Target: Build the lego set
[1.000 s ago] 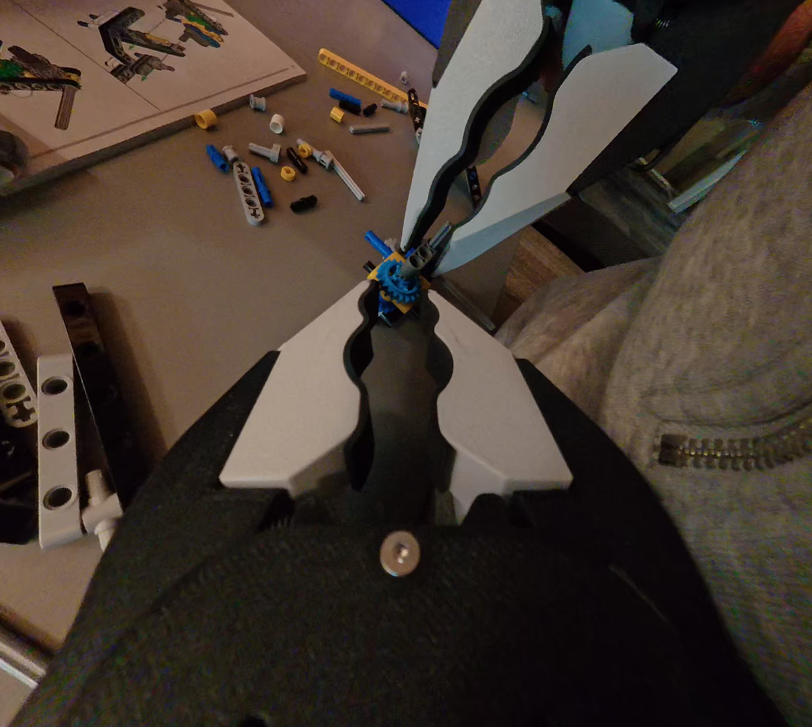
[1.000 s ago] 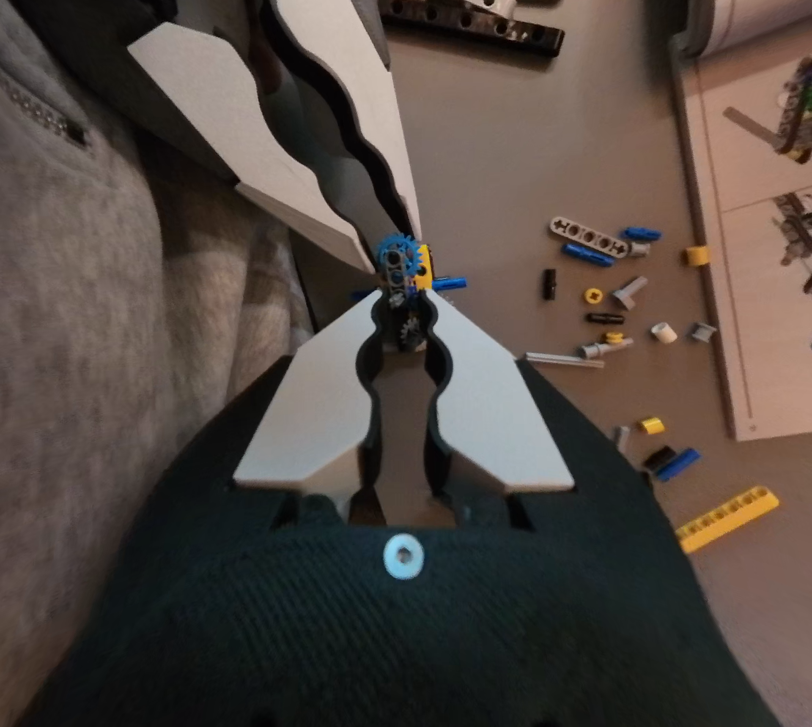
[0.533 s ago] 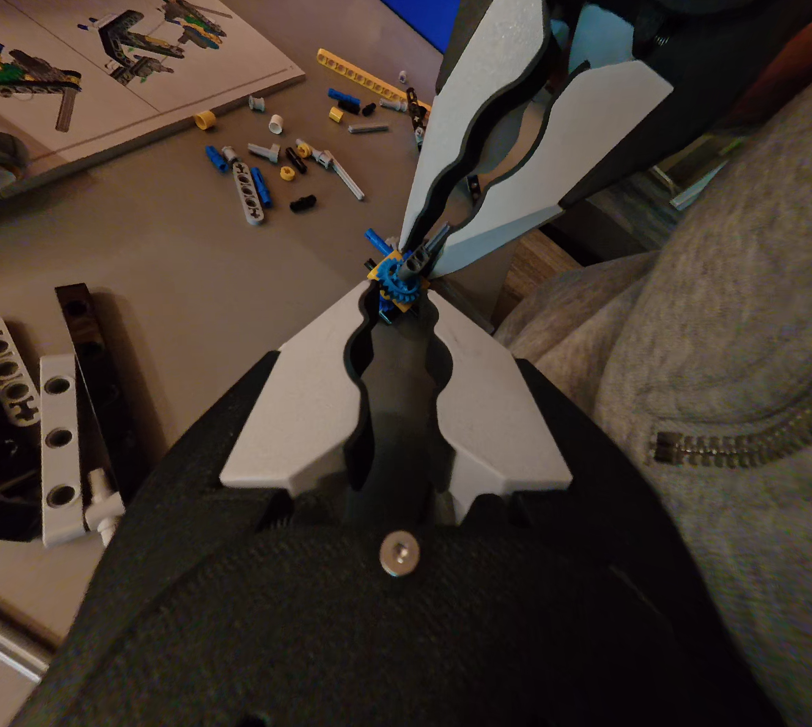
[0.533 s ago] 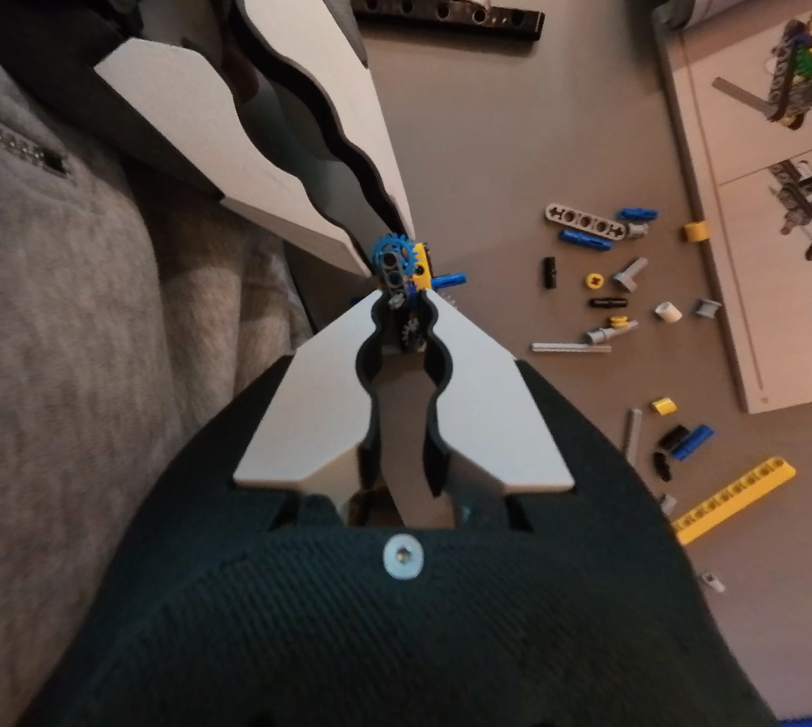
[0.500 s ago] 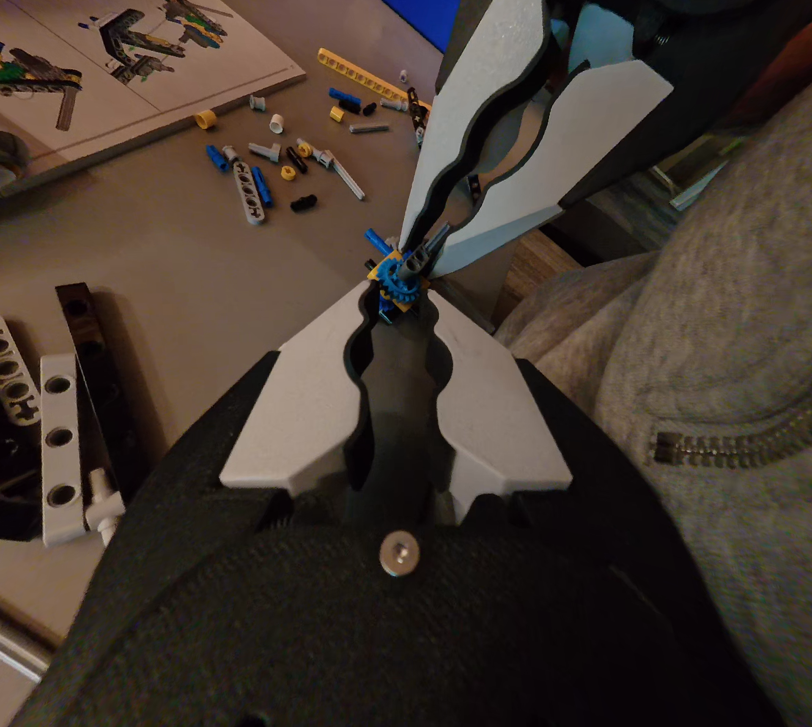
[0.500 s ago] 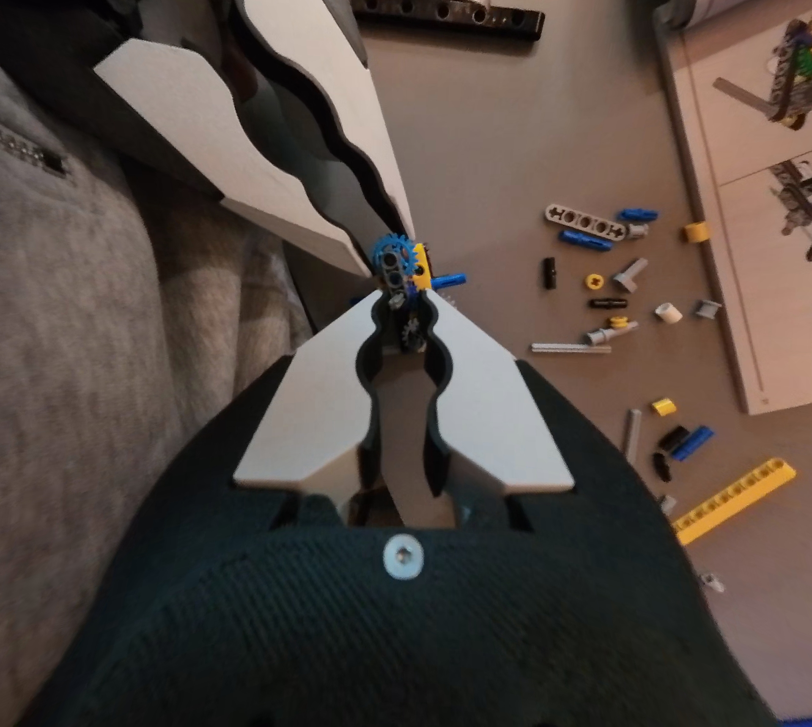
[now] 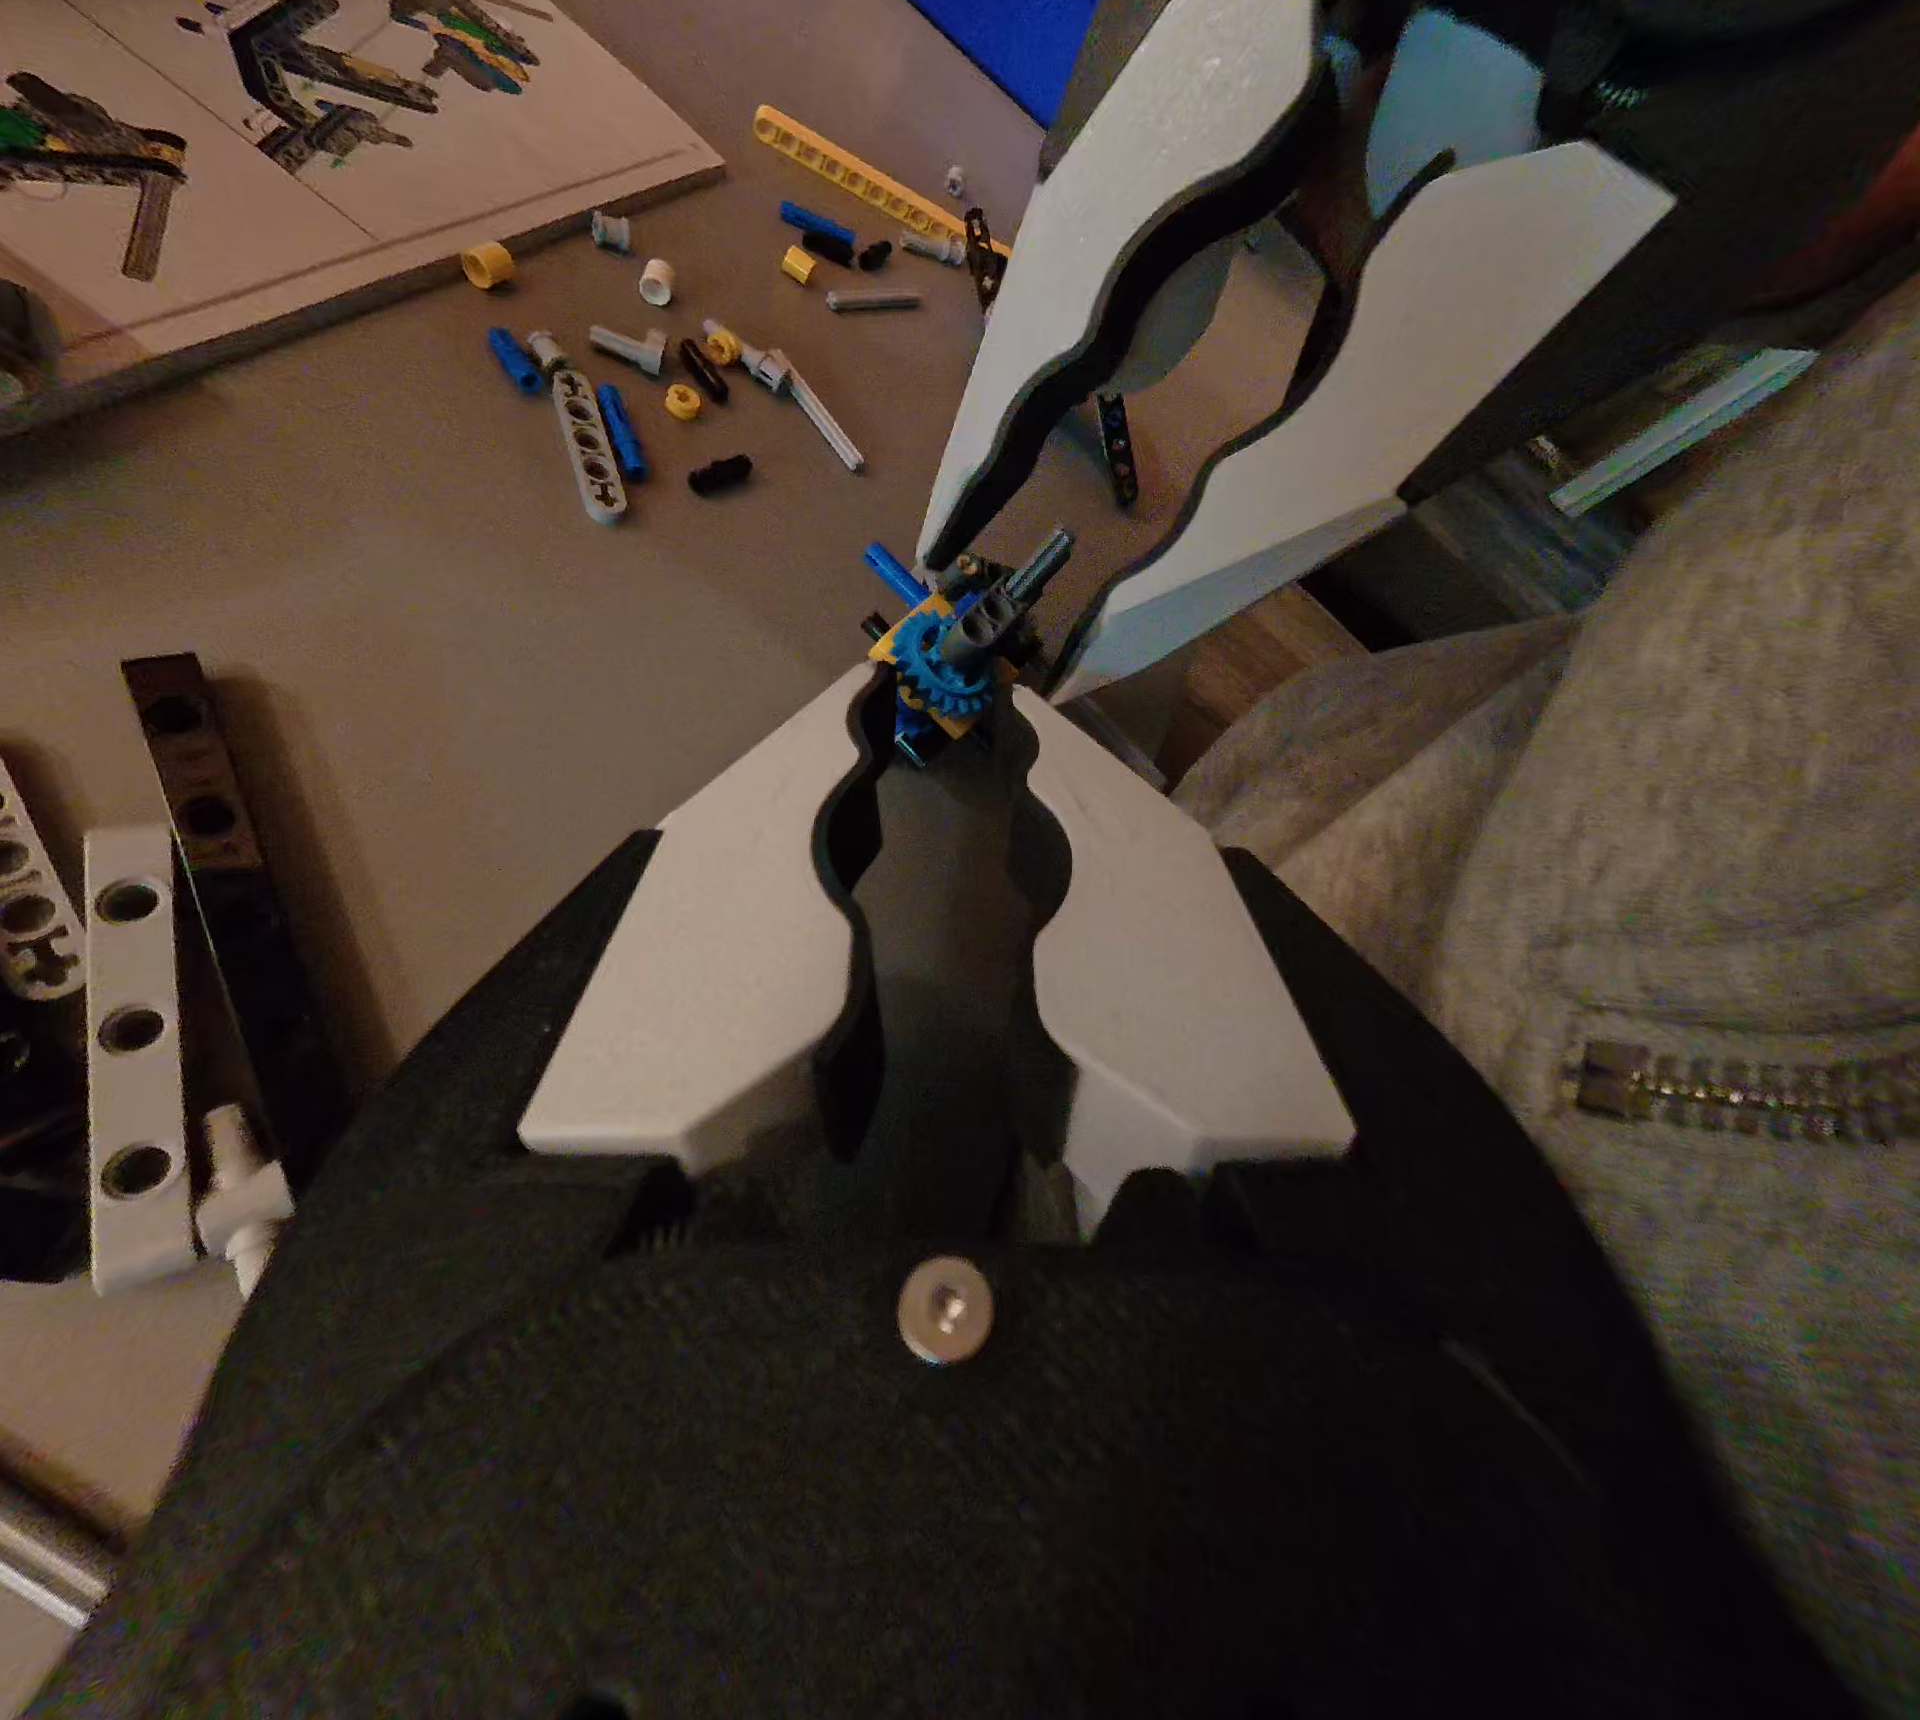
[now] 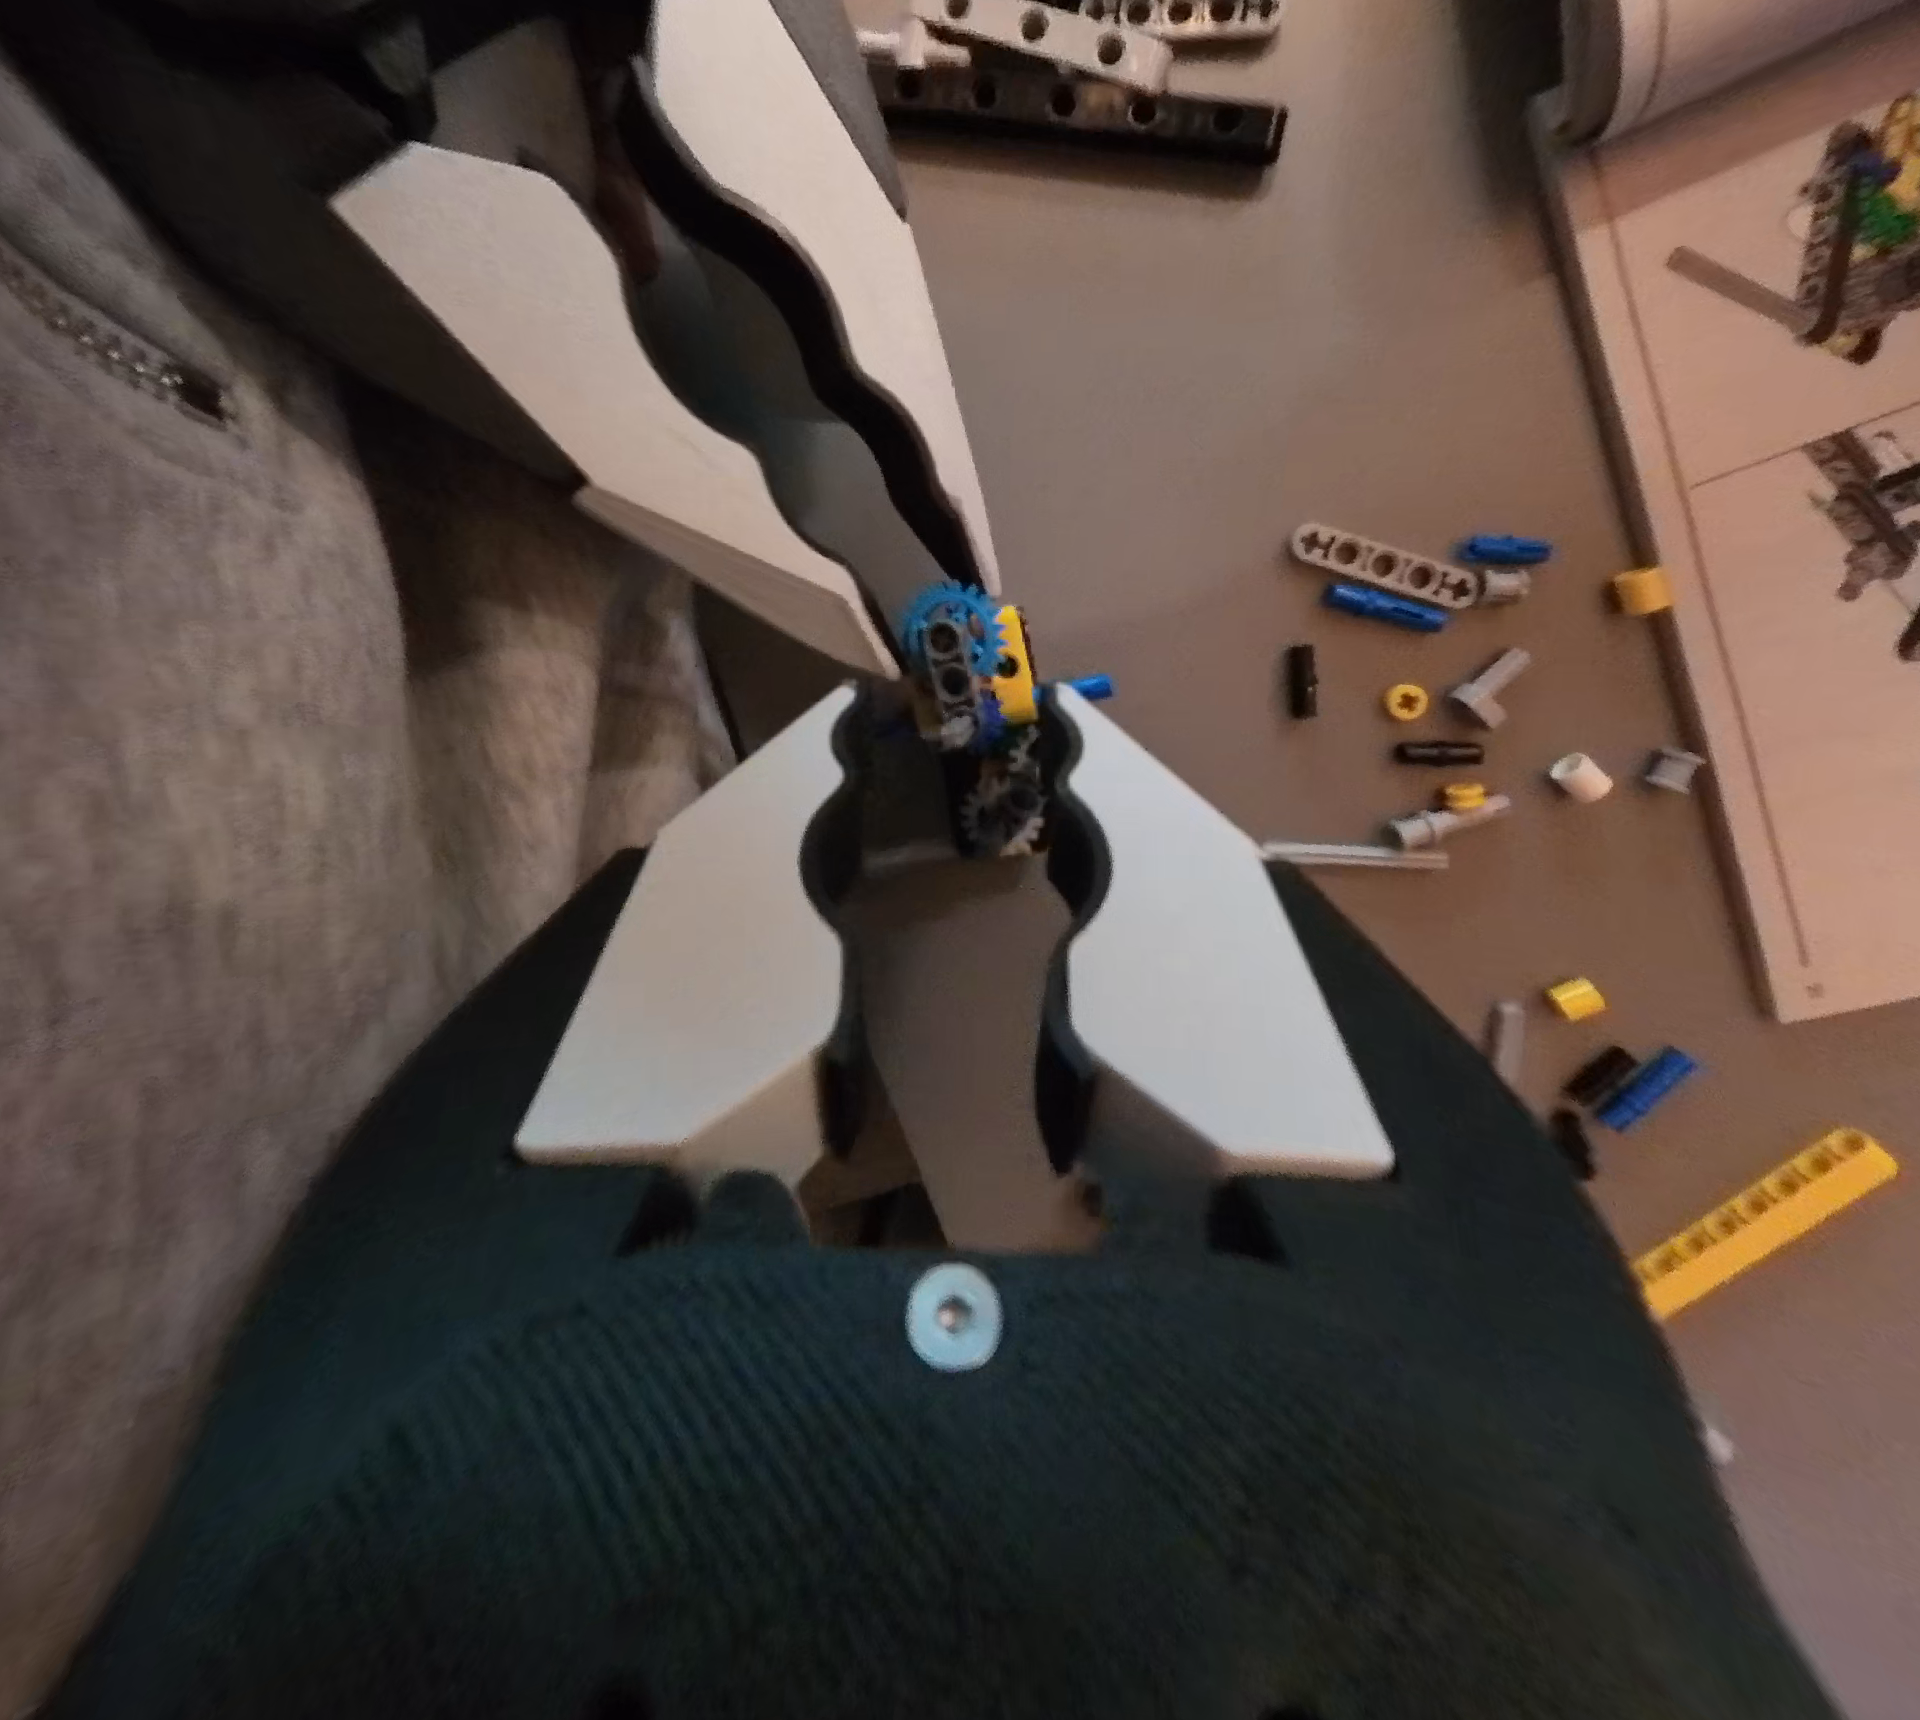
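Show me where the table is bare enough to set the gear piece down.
Bare table lies between the loose small parts and the long black beam. In the right wrist view the same patch runs from the beams toward the booklet. Crowded: parts beside the booklet, beam pile.

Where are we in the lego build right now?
Done: a small gear sub-assembly with a blue gear exists, and a larger beam assembly lies on the table.
In hand: the left gripper is shut on the sub-assembly; the right gripper stands open around its far end.
Left: many loose pins and a yellow beam lie unused beside the instruction booklet.
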The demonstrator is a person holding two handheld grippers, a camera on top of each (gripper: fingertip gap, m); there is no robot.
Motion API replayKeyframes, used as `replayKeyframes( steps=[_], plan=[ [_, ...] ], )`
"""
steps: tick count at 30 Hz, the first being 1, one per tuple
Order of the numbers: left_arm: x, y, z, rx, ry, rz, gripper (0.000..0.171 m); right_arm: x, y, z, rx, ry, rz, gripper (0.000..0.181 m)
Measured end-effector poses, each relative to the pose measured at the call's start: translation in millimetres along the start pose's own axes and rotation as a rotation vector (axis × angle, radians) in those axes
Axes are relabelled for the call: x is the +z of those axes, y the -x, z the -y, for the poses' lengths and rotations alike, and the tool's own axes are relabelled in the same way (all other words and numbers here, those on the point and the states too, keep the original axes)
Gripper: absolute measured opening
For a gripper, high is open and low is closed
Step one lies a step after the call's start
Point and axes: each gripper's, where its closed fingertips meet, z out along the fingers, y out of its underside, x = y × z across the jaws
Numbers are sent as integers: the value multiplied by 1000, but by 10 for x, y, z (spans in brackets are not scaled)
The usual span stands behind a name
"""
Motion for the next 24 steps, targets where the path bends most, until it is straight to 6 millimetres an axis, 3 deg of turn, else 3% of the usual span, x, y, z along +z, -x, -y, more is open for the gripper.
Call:
replayKeyframes(
  steps=[7,19,21,24],
  plan=[
    [-4,7,5,-7,-4,1,16,-13,10,84,-83,-23,-38,6],
    [-1,13,7,-5,-9,15,17,17,-11,85,-124,-33,-52,6],
    [0,14,4,-7,-11,21,20,20,-3,72,-137,-33,-67,11],
    [-2,14,1,6,-15,34,29,-67,-43,90,-159,-68,-121,34]
  ],
)
